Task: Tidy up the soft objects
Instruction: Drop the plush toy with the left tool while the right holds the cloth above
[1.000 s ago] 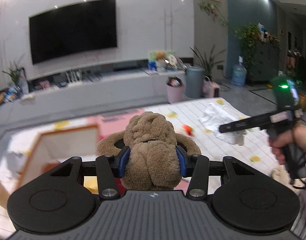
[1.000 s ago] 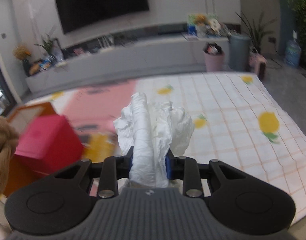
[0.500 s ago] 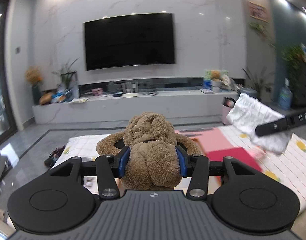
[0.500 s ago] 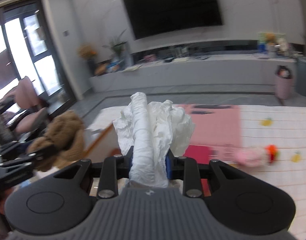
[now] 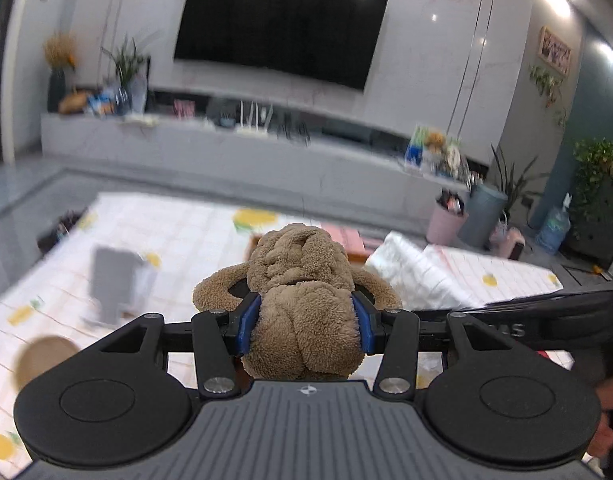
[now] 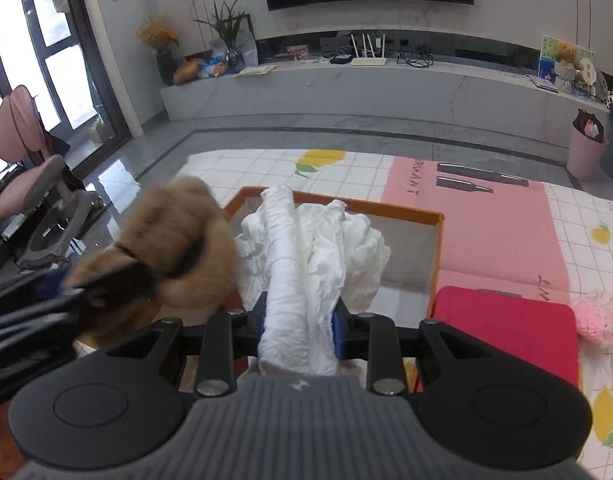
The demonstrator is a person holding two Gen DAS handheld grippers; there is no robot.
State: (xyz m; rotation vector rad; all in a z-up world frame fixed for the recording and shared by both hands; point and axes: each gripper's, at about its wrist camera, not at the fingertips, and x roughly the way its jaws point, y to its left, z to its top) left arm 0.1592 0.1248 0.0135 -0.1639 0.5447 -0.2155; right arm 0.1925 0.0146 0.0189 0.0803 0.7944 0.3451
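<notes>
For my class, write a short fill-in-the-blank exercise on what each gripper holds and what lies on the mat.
1. The left gripper is shut on a brown ____ toy.
2. The right gripper grips a crumpled ____ cloth.
3. Ahead of the cloth stands an open box with an ____ rim.
4. The small toy on the mat is ____.

Missing words: plush; white; orange; pink

Plush toy left of cloth

Left tool: carrying the brown plush toy sideways, now beside the white cloth.
Right tool: swinging the white cloth across, now arriving over the orange-rimmed box.
Views: both sweeping leftward across the room.
</notes>
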